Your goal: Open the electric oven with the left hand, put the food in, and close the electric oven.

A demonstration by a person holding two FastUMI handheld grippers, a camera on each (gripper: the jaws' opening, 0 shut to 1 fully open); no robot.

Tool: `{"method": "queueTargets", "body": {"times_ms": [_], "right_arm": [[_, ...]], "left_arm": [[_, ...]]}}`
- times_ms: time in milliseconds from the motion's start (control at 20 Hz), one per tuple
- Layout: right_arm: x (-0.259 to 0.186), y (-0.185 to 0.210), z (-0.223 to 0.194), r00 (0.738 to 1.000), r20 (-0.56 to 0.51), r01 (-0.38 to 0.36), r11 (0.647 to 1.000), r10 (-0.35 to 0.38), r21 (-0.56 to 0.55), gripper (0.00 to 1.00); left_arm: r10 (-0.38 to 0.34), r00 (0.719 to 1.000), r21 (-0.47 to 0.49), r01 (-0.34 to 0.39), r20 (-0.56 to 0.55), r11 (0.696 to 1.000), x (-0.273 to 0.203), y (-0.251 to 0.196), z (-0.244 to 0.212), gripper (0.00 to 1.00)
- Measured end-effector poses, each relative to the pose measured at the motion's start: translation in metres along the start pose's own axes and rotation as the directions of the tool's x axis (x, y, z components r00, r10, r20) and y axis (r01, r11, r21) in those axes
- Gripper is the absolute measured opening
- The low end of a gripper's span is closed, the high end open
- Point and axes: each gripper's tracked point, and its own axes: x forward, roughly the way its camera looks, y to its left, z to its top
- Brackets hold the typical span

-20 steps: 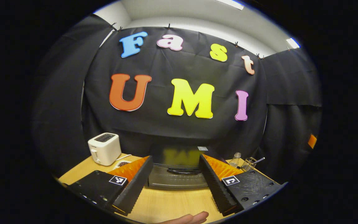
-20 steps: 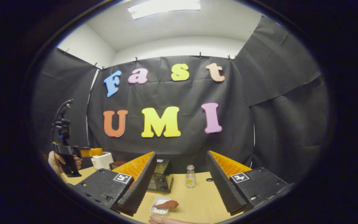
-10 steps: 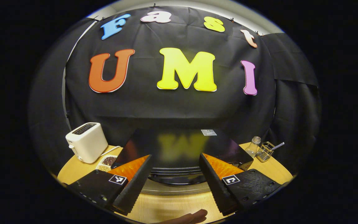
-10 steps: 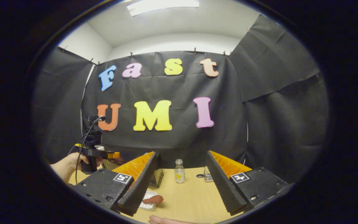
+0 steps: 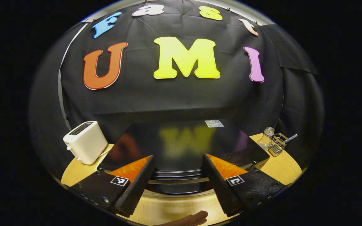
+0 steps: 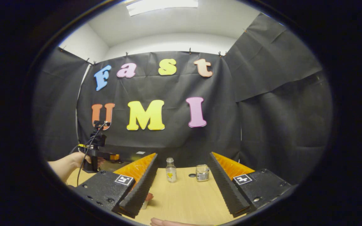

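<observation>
1. Left gripper view: worktop (image 5: 77, 168), light wood, carries the black electric oven (image 5: 181, 147) at centre, door closed.
2. White toaster (image 5: 85, 142) stands left of the oven; glass bottle (image 5: 266, 136) and wire rack (image 5: 278, 144) right.
3. Left hand-held gripper (image 5: 178, 171) spread wide, empty, just above the oven handle (image 5: 178, 181).
4. Right hand-held gripper (image 6: 182, 171) wide open, empty; food (image 6: 149, 197) partly hidden behind its left finger.
</observation>
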Motion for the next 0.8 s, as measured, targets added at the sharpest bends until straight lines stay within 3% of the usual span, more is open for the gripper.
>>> {"method": "queueTargets", "body": {"times_ms": [50, 250, 400, 450, 500, 650, 800], "right_arm": [[-0.002, 0.0, -0.002, 1.0, -0.008, 0.005, 1.0, -0.005, -0.007, 1.0], [-0.01, 0.008, 0.002, 1.0, -0.002, 0.0, 1.0, 0.0, -0.012, 0.96], [-0.016, 0.014, 0.003, 1.0, -0.012, 0.003, 1.0, -0.003, 0.0, 1.0], [-0.019, 0.017, 0.004, 1.0, -0.013, 0.0, 1.0, 0.0, -0.004, 0.96], [-0.022, 0.018, 0.005, 1.0, -0.011, 0.001, 1.0, -0.001, -0.008, 1.0], [-0.033, 0.019, 0.01, 1.0, -0.003, 0.005, 1.0, -0.005, -0.015, 0.96], [-0.042, 0.018, 0.013, 1.0, 0.003, 0.014, 1.0, -0.014, -0.021, 1.0]], "left_arm": [[0.001, 1.0, -0.002, -0.001, -0.004, 1.0, -0.003, 0.0, -0.001, 0.97], [-0.02, 1.0, 0.022, 0.02, 0.007, 1.0, -0.015, -0.008, -0.006, 0.97], [-0.02, 1.0, 0.029, 0.02, 0.015, 0.999, -0.023, -0.011, -0.015, 0.98], [-0.022, 0.999, 0.031, 0.021, 0.028, 0.999, -0.026, -0.011, -0.013, 0.98], [-0.023, 0.999, 0.022, 0.023, 0.027, 0.999, -0.028, -0.01, -0.015, 0.98], [-0.021, 0.999, 0.02, 0.02, 0.043, 1.0, -0.038, -0.012, -0.019, 0.98], [-0.005, 0.998, 0.031, 0.004, 0.057, 0.999, -0.052, -0.012, -0.027, 0.98]]}}
